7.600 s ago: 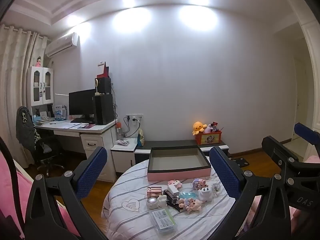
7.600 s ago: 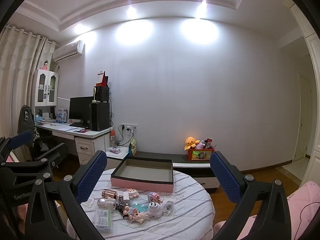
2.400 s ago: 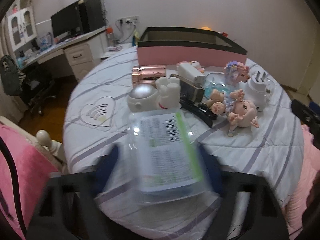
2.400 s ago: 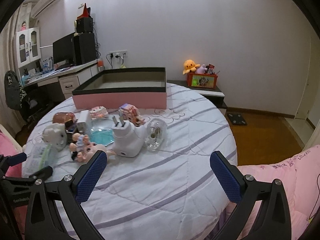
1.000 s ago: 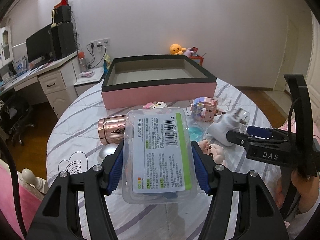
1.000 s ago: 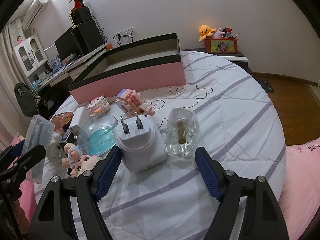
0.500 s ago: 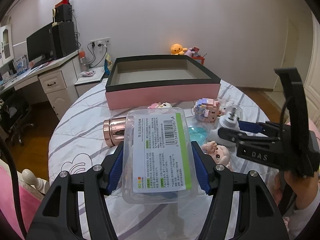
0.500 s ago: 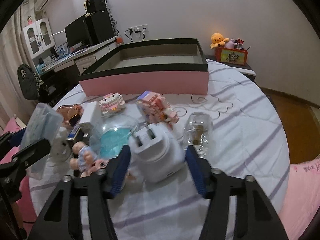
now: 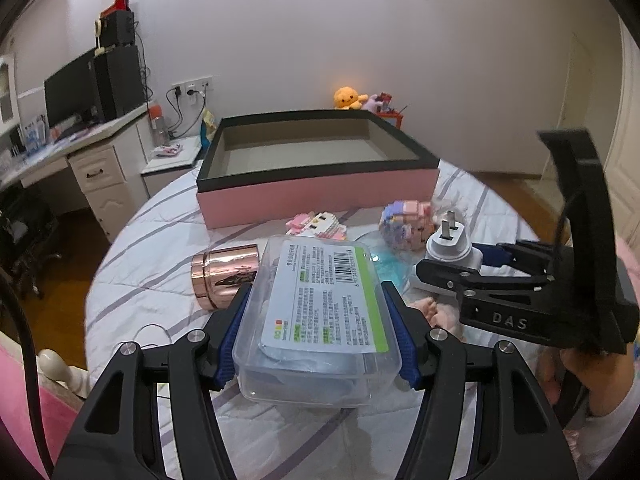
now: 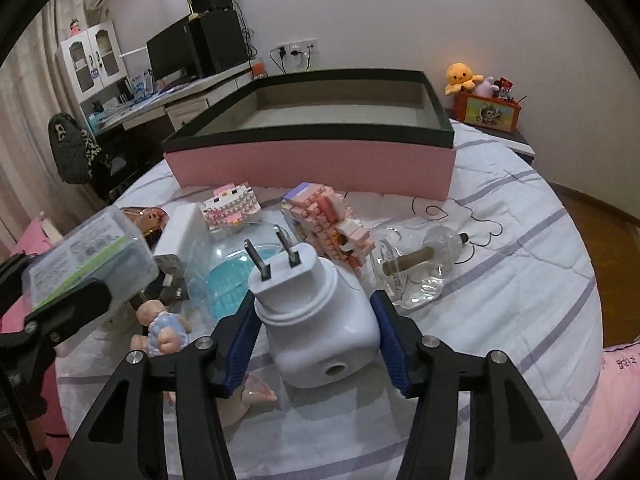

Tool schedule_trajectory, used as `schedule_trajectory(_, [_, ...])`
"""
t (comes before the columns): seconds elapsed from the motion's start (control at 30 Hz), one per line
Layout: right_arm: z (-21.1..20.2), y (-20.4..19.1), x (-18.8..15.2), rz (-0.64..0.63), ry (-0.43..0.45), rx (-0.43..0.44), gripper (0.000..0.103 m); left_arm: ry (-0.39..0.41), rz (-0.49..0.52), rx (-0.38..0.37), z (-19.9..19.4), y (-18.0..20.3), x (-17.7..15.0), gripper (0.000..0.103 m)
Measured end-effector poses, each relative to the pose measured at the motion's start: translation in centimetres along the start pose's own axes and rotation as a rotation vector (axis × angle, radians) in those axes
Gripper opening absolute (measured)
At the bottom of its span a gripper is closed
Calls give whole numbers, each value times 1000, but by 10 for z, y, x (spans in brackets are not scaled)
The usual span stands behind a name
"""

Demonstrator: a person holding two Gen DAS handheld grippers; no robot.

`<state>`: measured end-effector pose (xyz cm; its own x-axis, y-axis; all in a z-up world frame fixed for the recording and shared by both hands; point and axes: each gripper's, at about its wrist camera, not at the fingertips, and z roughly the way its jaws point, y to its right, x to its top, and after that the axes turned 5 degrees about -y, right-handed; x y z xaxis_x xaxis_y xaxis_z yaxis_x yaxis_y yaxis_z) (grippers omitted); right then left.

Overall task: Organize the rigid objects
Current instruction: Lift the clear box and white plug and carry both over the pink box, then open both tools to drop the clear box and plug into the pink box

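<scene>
My left gripper [image 9: 316, 334] is shut on a clear plastic box with a green-edged label [image 9: 320, 320] and holds it above the table. The box also shows at the left of the right wrist view [image 10: 86, 260]. My right gripper [image 10: 314, 336] is shut on a white plug adapter [image 10: 316, 320], prongs pointing away; it also shows in the left wrist view [image 9: 452, 252]. An open pink box with a black rim [image 9: 316, 192] stands at the far side of the round table [image 10: 500, 280].
On the table lie a rose-gold canister [image 9: 224, 276], two brick-built figures [image 10: 232, 204] [image 10: 328, 220], a clear dome with blue inside [image 10: 228, 276], a glass bottle [image 10: 416, 268] and a doll [image 10: 164, 332]. A desk with monitor [image 9: 76, 96] stands at the left.
My right gripper has closed on the white adapter and lifted it slightly. My left gripper still holds the clear box, moved a little toward the pink box.
</scene>
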<state>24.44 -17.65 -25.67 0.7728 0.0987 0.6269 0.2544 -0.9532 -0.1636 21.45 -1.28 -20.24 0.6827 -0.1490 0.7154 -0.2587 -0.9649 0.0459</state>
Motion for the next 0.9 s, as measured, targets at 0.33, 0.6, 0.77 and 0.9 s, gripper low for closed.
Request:
schedule_trajectory(0.33, [-33, -1, 7, 9, 101, 10, 55, 47, 4, -29, -7, 7, 21, 62])
schedule_trajectory(0.6, [-51, -4, 45, -7, 189, 16, 55, 96, 43, -32, 3, 9, 74, 62])
schedule_trajectory(0.77, [-43, -6, 86, -16, 226, 2, 55, 69, 19, -17, 35, -11, 116, 62])
schedule_trajectory(0.9, [-19, -2, 122, -4, 212, -2, 55, 30, 18, 18, 68, -25, 139, 62])
